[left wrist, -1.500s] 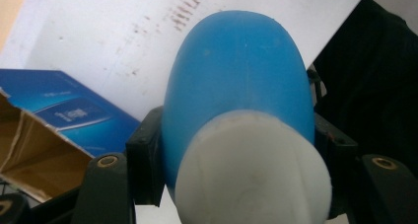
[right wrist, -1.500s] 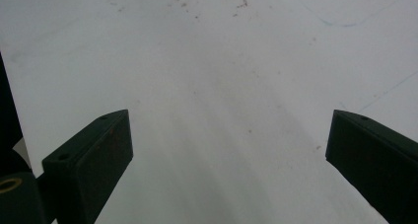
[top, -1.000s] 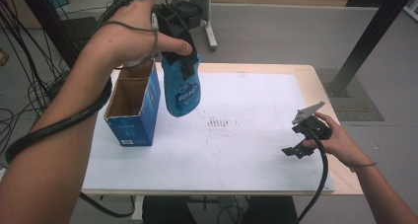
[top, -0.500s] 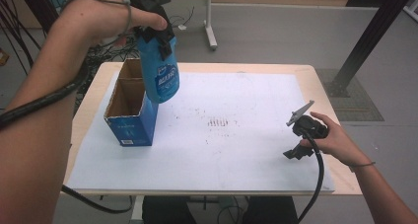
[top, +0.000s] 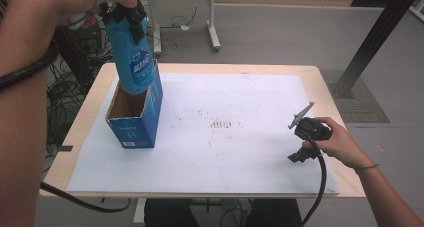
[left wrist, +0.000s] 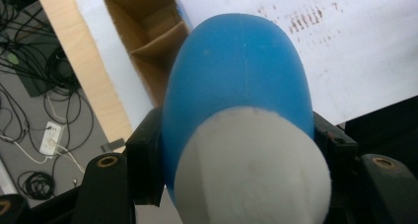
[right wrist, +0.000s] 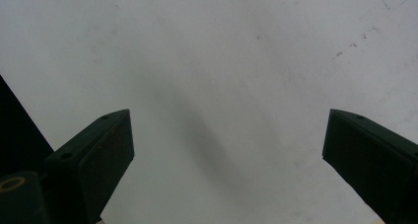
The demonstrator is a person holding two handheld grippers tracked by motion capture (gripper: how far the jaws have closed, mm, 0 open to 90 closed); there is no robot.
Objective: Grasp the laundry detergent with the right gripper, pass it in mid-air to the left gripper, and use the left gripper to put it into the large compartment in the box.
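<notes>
Across the table (top: 210, 68) lies a white sheet (top: 240, 152), and at its left end stands an open cardboard box (top: 131, 129) with a divider inside. Above its mouth we hold the blue bottle (top: 131, 62), bottom down and slightly tilted, not yet inside. Our left gripper (top: 122, 13) is clamped on the bottle near its white cap end (left wrist: 256, 169), jaws pressing both flanks. We judge the bottle smooth, rounded plastic, probably slippery and weighty if full, so a grip high on the narrower shoulder seems right, kept firm during lowering. Our right gripper (top: 306, 137) rests near the sheet's right edge, jaws spread wide with nothing between them.
</notes>
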